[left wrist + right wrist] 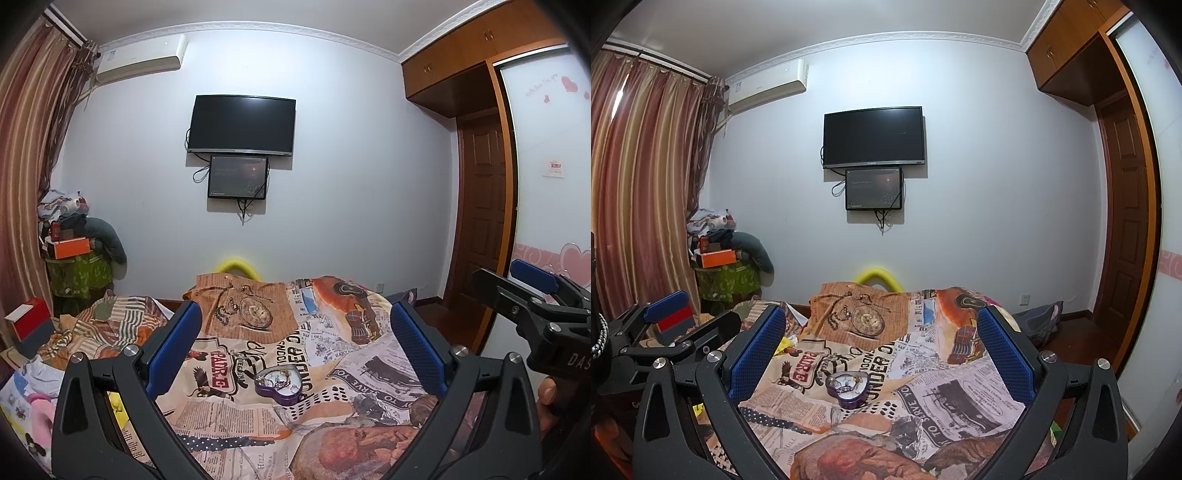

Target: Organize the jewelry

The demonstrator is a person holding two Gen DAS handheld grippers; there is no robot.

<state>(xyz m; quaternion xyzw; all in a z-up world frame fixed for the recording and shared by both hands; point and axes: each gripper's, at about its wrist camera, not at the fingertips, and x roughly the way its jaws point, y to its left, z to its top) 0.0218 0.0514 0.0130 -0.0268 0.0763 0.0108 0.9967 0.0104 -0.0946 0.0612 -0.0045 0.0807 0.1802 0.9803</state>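
Bedroom setting: white wall with a dark television (242, 124) and a smaller screen (238, 177) mounted just below it; striped curtains (639, 184) on the left, wooden door (480, 221) on the right. Bed (332, 354) covered by a newspaper-print bedspread with a pocket-watch motif. Heart-shaped purple jewelry box (277, 380) sits open on the bedspread, near the middle of the bed; tangled chains and small pieces visible inside, individual items too small to identify. Left gripper (295, 328): released, blue pads wide apart, nothing between them, held above the bed short of the box. Right gripper (881, 332): likewise spread wide and holding nothing, also above the bed, with the box lying ahead between its fingers. Grippers side by side, each visible in the other's view.
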